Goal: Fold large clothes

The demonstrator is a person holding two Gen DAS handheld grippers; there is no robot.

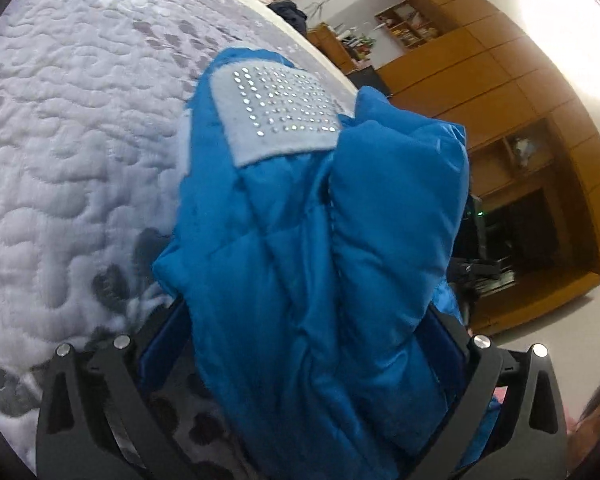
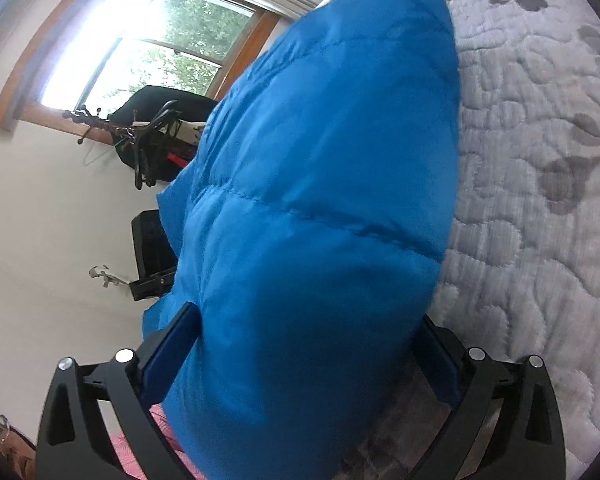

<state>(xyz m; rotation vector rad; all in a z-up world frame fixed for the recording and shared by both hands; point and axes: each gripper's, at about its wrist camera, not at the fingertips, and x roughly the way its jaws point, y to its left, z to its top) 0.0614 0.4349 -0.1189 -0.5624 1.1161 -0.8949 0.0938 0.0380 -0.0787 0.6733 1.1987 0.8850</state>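
Blue padded jacket held up over the bed between both grippers

The blue puffer jacket (image 1: 308, 248) hangs bunched above the grey quilted bedspread (image 1: 68, 128), with thick folds of it filling the space between the fingers of the left gripper (image 1: 300, 344) and the right gripper (image 2: 300, 344); each gripper is clamped onto the fabric. A pale grey patch (image 1: 276, 116) on the jacket carries rows of small shiny studs; no brand name or lettering can be read on it. Beyond the bed, the left wrist view shows wooden cabinets (image 1: 500, 92), and the right wrist view shows a bright window (image 2: 140, 40).
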